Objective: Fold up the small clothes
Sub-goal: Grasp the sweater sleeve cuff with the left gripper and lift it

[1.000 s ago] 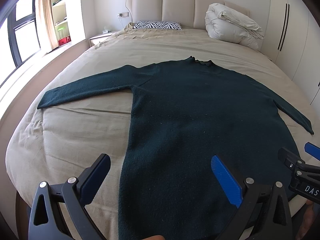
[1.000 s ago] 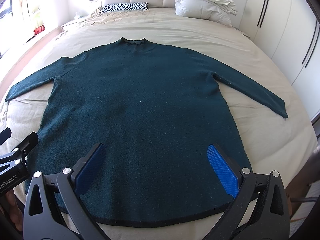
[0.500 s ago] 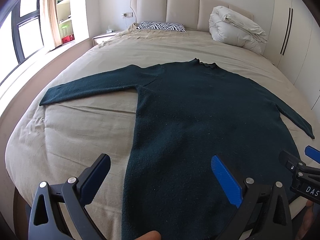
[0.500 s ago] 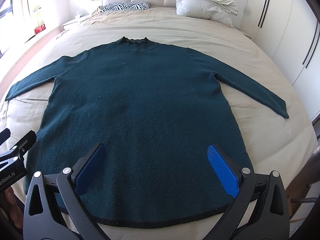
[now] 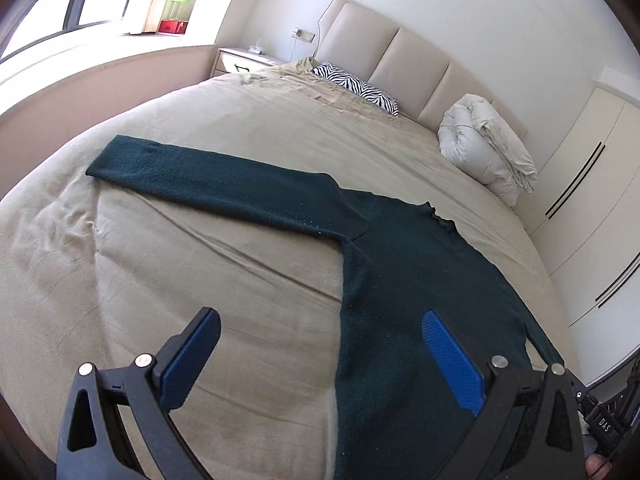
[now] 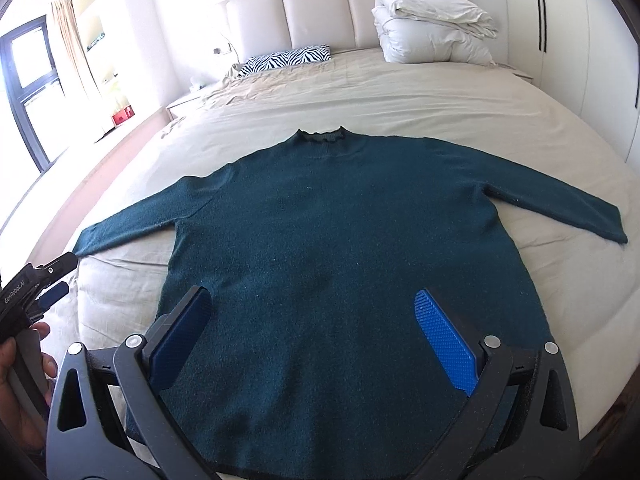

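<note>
Teal knit sweater point(image 6: 340, 248) is lying flat, face-up on the bed point(image 6: 460, 92), likely soft, floppy and grippy, best pinched at cuff or hem, both left tongs point(image 5: 320, 356) and right tongs point(image 6: 312, 332) hovering spread, empty.

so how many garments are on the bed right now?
1. A dark green sweater lies flat, face up, on the bed, sleeves spread to either side. The folded white duvet and zebra pillow by the headboard are bedding. None seems hidden.
</note>
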Demonstrator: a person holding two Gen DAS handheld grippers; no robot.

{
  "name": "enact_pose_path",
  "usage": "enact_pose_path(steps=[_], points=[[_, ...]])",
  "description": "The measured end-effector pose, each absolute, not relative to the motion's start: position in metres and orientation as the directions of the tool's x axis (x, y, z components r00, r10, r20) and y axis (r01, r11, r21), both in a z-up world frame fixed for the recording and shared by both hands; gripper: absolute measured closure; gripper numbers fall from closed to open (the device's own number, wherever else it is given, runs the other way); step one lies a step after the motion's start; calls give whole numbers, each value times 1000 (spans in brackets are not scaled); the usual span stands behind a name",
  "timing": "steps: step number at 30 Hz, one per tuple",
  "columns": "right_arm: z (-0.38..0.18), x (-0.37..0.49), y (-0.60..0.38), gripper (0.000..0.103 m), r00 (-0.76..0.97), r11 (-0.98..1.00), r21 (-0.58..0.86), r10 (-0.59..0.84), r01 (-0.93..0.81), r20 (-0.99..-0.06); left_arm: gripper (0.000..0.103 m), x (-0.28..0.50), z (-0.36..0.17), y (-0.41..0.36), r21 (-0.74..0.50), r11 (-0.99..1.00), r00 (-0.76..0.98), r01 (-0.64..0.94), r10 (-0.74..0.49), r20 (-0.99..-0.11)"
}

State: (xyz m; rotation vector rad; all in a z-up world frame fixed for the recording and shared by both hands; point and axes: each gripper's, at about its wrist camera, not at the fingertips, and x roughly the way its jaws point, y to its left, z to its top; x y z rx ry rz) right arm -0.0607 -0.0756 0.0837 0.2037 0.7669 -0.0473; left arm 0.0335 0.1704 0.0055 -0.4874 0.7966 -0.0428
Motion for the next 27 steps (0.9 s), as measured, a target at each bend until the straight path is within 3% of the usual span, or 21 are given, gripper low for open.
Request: enact_pose_path(steps=[2, 7, 10, 11, 13, 15, 18, 22, 24, 26, 27], points=[[90, -54, -68, 0, 732, 982, 165, 45, 93, -680, 0, 38, -1, 206, -478, 840, 709, -258, -172, -684], [101, -36, -49, 0, 748, 983, 176, 83, 46, -658, 2, 55, -23, 302, -678, 632, 803, -376, -144, -579], [99, -22, -41, 11, 736, 980, 198, 114, 27, -668, 10, 77, -47, 352, -763, 504, 830, -404, -149, -538], [97, -17, -39, 19, 725, 978, 209, 127, 24, -676, 13, 86, -55, 365, -783, 463, 832, -416, -153, -533], [91, -5, -35, 24, 702, 972, 234, 154, 18, -695, 14, 103, -69, 384, -798, 412, 830, -439, -153, -536], [86, 6, -32, 38, 686, 968, 250, 172, 15, -707, 14, 117, -84, 397, -809, 363, 827, -463, -152, -541], [71, 23, -31, 38, 657, 966, 258, 183, 19, -731, 14, 129, -103, 415, -834, 267, 836, -483, -142, -530], [53, 39, -32, 38, 633, 958, 286, 208, 22, -746, 14, 141, -99, 426, -830, 289, 847, -477, -102, -522], [47, 42, -34, 38, 631, 954, 298, 216, 25, -745, 28, 151, -97, 427, -813, 321, 840, -486, -85, -536], [42, 45, -38, 38, 631, 951, 309, 222, 30, -743, 86, 166, -101, 425, -787, 348, 813, -509, -108, -573], [40, 46, -42, 38, 632, 948, 317, 226, 33, -742, 95, 172, -101, 424, -770, 364, 796, -524, -113, -595]])
